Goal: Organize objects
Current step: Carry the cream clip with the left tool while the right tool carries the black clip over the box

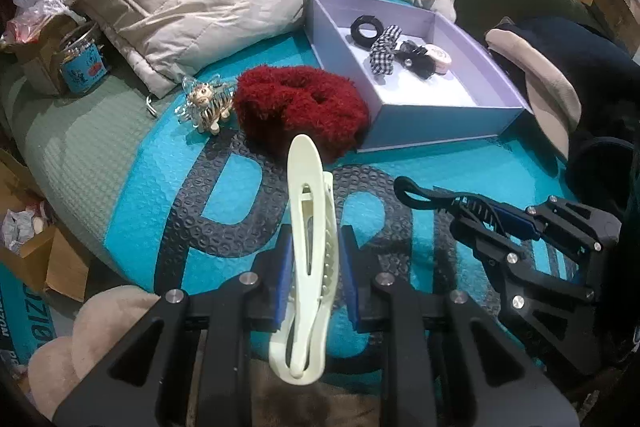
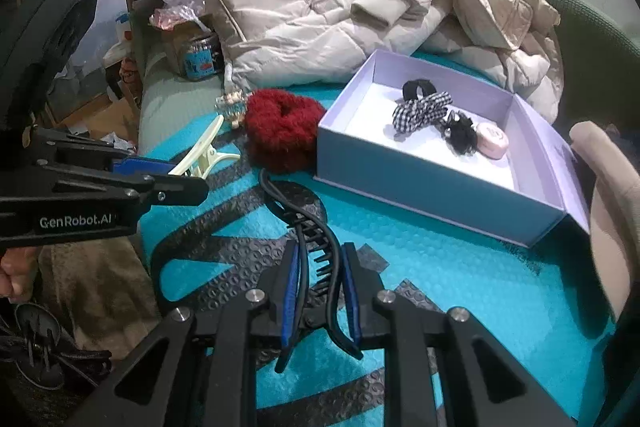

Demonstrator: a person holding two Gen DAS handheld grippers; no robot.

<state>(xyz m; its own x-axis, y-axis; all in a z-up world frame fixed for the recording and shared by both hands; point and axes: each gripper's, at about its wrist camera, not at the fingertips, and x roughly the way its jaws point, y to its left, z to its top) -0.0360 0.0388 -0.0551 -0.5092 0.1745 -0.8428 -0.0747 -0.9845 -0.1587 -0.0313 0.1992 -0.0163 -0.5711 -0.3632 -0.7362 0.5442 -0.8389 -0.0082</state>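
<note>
Left wrist view shows the left hand-held gripper (image 1: 314,267) closed on a cream hair clip (image 1: 306,247), apparently lifted for the open lilac box (image 1: 440,123). Meanwhile the right hand-held gripper (image 2: 320,283) pinches a black hair clip (image 2: 316,251) above the teal mat (image 2: 460,287).

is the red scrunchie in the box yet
No, the red scrunchie lies on the teal mat outside the lavender box, against its left wall.
</note>
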